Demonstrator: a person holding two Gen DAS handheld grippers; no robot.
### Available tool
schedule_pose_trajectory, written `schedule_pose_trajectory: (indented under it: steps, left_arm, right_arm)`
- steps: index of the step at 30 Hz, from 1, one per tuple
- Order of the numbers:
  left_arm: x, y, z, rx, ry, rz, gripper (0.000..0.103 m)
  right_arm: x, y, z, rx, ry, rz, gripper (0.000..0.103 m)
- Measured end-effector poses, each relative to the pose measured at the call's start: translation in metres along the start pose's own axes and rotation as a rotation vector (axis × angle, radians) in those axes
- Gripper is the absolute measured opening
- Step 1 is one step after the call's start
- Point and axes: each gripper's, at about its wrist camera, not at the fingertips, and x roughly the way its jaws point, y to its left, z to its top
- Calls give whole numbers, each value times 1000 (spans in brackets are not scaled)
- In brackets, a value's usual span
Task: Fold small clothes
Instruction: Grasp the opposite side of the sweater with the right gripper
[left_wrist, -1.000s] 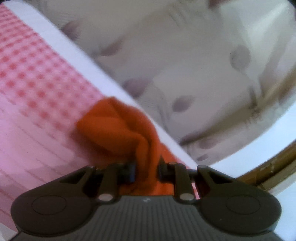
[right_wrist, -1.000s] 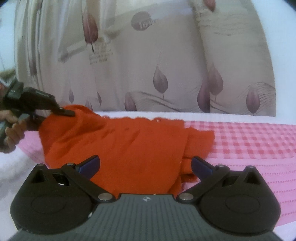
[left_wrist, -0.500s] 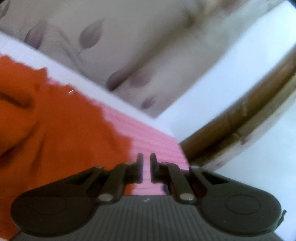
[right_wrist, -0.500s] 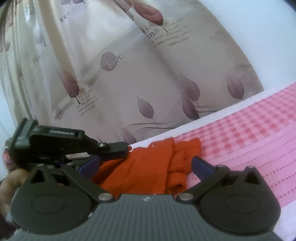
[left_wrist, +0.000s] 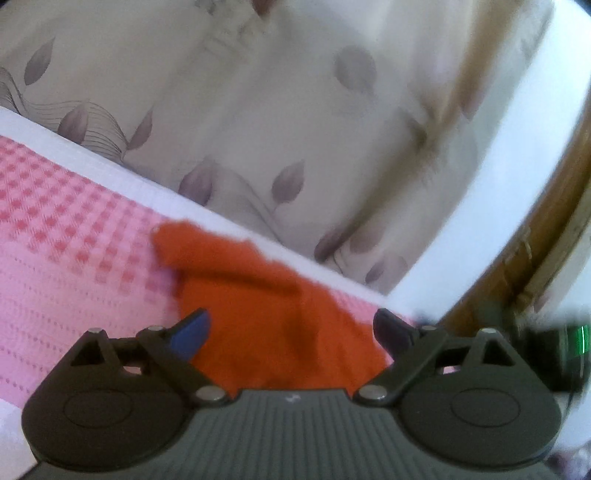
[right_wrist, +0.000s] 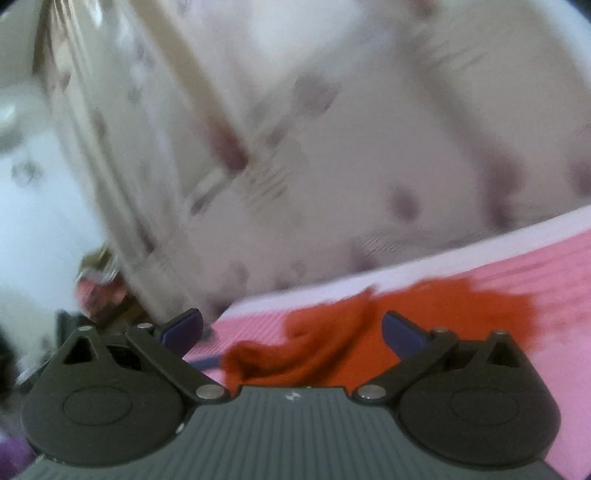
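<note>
A small orange garment lies crumpled on the pink checked cloth, near its far edge. My left gripper is open and empty, its fingers spread just above the garment's near part. In the right wrist view the same garment lies ahead, with a rumpled fold at its left end. My right gripper is open and empty, held over the garment's near edge. Both views are blurred by motion.
A cream curtain with purple leaf prints hangs behind the cloth's white far border. A wooden frame stands at the right in the left wrist view. Dark clutter sits left of the surface in the right wrist view.
My left gripper let go of the orange garment and opened wide. The garment dropped from a lifted spread to a crumpled heap on the cloth. Both grippers swung and now point at it.
</note>
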Motion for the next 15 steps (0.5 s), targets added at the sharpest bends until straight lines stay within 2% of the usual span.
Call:
schedule_pose_trajectory:
  steps: [4, 5, 7, 10, 11, 13, 15]
  left_arm:
    - [-1, -5, -32, 88, -45, -89, 96]
    - [3, -10, -39, 123, -45, -105, 96]
    - [12, -19, -53, 180, -19, -128, 96]
    - [18, -26, -64, 206, 27, -204, 96]
    - [17, -25, -65, 204, 20, -226, 96]
    - [19, -19, -64, 164, 35, -232, 96]
    - [19, -11, -64, 98, 38, -242, 96]
  right_arm:
    - [70, -27, 26, 137, 109, -21, 102]
    - [87, -34, 29, 171, 153, -15, 102]
    - [115, -40, 31, 180, 203, -69, 102]
    - [150, -31, 27, 104, 326, -87, 102]
    - [159, -25, 23, 52, 376, -107, 102]
    - [174, -6, 14, -115, 460, -168, 102]
    - [180, 4, 6, -227, 483, -243, 102]
